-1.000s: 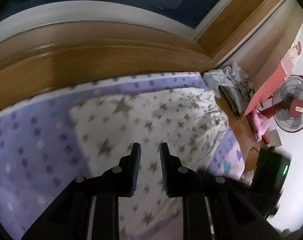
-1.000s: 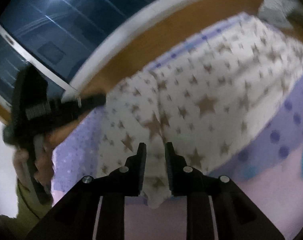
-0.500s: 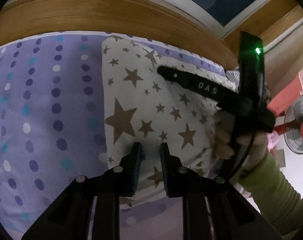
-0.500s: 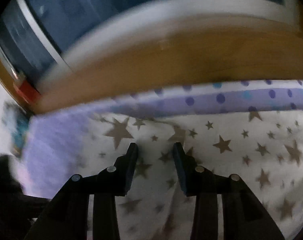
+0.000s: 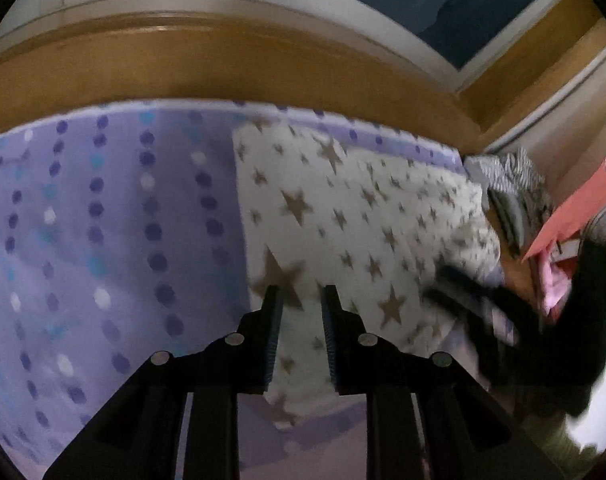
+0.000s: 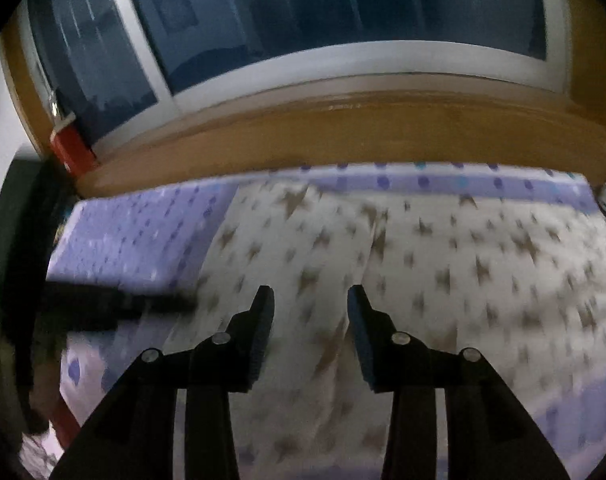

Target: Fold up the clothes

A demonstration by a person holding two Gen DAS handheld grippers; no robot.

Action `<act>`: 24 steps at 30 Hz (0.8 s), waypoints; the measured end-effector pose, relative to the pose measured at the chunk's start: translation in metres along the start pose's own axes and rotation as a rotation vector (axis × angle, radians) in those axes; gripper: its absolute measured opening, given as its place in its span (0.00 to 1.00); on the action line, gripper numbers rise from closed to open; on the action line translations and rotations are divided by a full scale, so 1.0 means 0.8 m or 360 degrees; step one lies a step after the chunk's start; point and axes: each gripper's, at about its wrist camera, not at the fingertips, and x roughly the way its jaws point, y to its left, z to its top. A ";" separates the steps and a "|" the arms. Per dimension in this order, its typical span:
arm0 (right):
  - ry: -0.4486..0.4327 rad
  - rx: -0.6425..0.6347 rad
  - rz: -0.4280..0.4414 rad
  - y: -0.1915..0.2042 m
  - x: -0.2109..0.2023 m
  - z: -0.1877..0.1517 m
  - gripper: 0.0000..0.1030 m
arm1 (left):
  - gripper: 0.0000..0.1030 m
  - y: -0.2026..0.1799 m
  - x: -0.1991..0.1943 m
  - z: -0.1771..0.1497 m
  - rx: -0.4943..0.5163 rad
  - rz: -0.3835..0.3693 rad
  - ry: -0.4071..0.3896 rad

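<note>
You're hovering both grippers over the star-print garment (image 5: 343, 220), which is lying spread flat on the purple dotted bedsheet (image 5: 103, 220), up against the wooden ledge (image 5: 223, 64) under the window. Your left gripper (image 5: 299, 300) is sitting over the garment's near left corner, jaws narrow but opening, cloth showing in the gap with neither pad pressing it. That looks like a release after laying the edge down. Your right gripper (image 6: 307, 300) is spreading wider over the middle of the fabric, opening too, nothing pinched between its fingers. Compared with a second ago, both sets of jaws are standing further apart. The left view is now looking at the corner from closer in, with more bedsheet to its left. The right one is now facing the window (image 6: 323, 12) squarely instead of at a slant. Half a second back, your right gripper was lying across the stars in the left view; now it's a dark blur at the right edge
</note>
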 end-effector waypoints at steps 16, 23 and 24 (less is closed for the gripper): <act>0.0082 -0.0400 -0.0277 0.153 0.040 -0.066 0.62 | 0.36 0.050 0.039 0.043 -0.0085 -0.0168 0.0093; 0.0072 -0.0338 -0.0352 0.152 0.063 -0.074 0.72 | 0.41 0.064 0.059 0.056 -0.0195 -0.0296 0.0090; 0.0066 -0.0318 -0.0344 0.150 0.063 -0.074 0.72 | 0.41 0.062 0.062 0.057 -0.0193 -0.0313 0.0085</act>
